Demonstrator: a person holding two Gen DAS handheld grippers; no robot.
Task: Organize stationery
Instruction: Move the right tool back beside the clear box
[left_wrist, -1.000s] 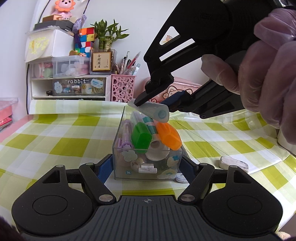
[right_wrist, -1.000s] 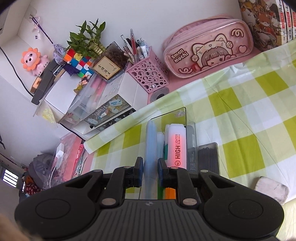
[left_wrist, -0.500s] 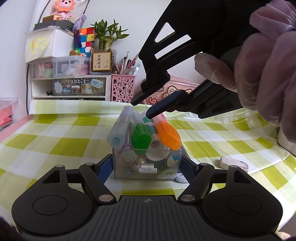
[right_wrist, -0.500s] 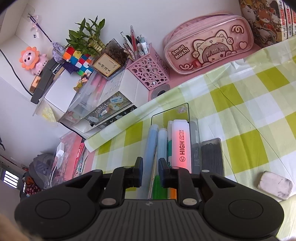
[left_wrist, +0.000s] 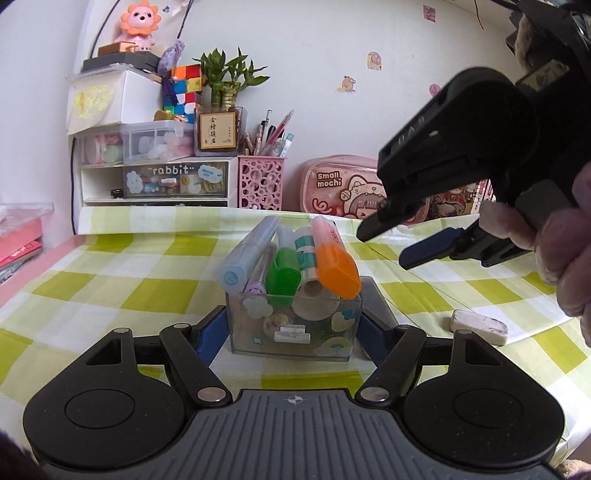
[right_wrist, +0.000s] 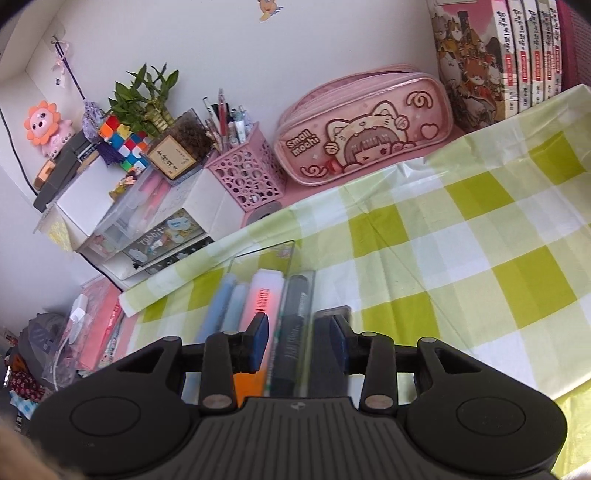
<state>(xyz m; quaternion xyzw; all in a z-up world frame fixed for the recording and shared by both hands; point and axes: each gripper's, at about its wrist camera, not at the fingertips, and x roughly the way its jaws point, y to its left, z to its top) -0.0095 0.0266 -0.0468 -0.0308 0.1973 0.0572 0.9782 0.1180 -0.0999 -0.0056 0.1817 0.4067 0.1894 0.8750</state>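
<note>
A green-and-white checked cloth (left_wrist: 110, 291) covers the desk, with a white wall behind it. Nearest the left wrist camera, the left gripper (left_wrist: 293, 325) is clamped on the two sides of a clear organizer box (left_wrist: 295, 332), steadying it where it stands on the cloth. The box is heaped: a pale blue marker (left_wrist: 249, 254) lies along its left edge, a green-capped highlighter (left_wrist: 282, 273) and an orange-capped highlighter (left_wrist: 334, 264) sit on top of the pile, and their ends stick out above the rim. Just right of the box a white eraser (left_wrist: 479, 326) lies loose on the cloth, not yet put away. Above and to the right, the right gripper (left_wrist: 388, 242), held in a gloved hand (left_wrist: 554, 236), hangs empty; its jaws are opening, with nothing between them. Farther back stand a pink pen holder (left_wrist: 261, 181), a pink pencil case (left_wrist: 341, 188) and a small drawer unit (left_wrist: 159, 181) against the wall. The pile looks unstable to me: the blue marker rests high on the edge, so a nudge from the right gripper passing over, or any tilt of the box, could roll it onto the cloth. Reaching for the eraser across the box carries the same risk.
</note>
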